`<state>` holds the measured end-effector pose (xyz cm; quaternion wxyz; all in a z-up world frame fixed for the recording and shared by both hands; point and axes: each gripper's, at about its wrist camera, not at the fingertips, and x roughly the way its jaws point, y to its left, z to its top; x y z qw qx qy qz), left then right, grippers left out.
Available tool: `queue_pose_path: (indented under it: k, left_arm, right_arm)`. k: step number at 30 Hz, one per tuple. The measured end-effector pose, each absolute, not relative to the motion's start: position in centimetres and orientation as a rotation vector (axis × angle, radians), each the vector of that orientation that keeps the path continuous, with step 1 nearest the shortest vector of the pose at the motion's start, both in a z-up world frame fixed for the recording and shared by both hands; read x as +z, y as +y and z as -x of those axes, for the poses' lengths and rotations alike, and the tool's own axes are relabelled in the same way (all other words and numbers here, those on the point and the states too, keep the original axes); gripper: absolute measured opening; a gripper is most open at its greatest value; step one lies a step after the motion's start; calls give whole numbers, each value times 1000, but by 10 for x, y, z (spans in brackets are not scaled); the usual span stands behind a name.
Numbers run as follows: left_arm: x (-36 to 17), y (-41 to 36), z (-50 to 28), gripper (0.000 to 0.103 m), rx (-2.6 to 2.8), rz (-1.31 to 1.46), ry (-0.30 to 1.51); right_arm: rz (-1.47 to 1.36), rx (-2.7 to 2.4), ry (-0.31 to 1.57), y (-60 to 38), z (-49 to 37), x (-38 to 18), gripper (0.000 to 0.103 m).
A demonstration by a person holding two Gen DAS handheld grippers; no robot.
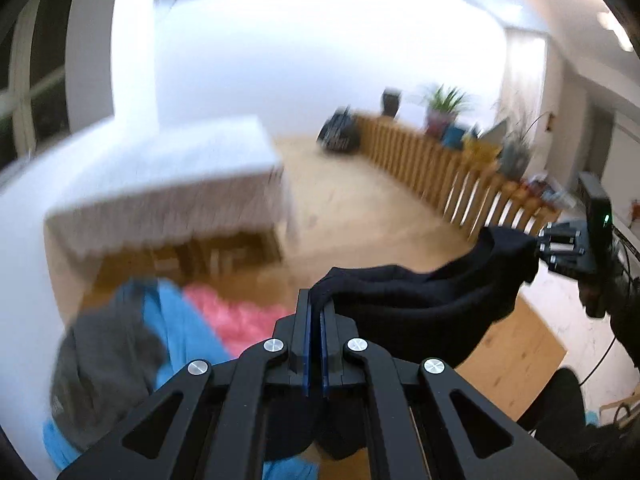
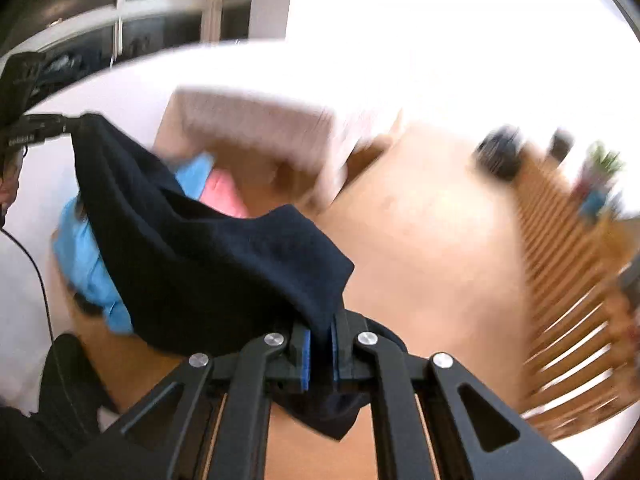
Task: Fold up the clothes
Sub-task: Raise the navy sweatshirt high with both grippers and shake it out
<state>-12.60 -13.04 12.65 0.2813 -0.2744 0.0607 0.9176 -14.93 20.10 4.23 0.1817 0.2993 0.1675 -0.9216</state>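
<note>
Both grippers are clamping 1 dark navy garment [image 1: 424, 296] and holding it up in the air, well above the floor. The left gripper [image 1: 316, 312] is pinching one edge w/ its jaws nearly together on the cloth; the right gripper [image 2: 318, 332] is doing the same on the other end. The cloth is sagging between them, not taut.

Judging by that, the step in hand is lifting/spreading the piece so it can be laid flat. Next move prob. calls for pulling the 2 grips apart to take out the sag, then lowering onto a flat surface w/o bunching. How many folds it's carrying, can't tell; frames are blurred.

Count: 1 navy garment held. Below, a pile w/ 1 blue piece [image 1: 180, 320], 1 pink [image 1: 236, 316], 1 grey [image 1: 104, 360]. 2 grippers.
</note>
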Motion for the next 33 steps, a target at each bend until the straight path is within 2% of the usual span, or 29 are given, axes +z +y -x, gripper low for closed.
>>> queue_pose_path:
  k: [4, 10, 14, 18, 24, 33]
  left_arm:
    - [206, -114, 100, 3, 2480, 535, 183]
    - [301, -105, 50, 3, 2492, 288, 206]
    - [340, -96, 23, 3, 2485, 170, 254]
    - [354, -82, 34, 3, 2471, 173, 269]
    - [303, -41, 122, 3, 2459, 371, 277]
    - [73, 87, 323, 3, 2360, 911, 326]
  right_arm:
    - [-646, -2735, 507, 227, 118, 144, 6]
    - [-376, -2870, 539, 257, 37, 244, 6]
    - [-390, -2883, 514, 269, 42, 248, 7]
    - [-428, -2887, 483, 279, 55, 245, 7]
    - [-521, -2889, 432, 296, 82, 227, 7]
    - [-1167, -2785, 286, 342, 243, 25, 7]
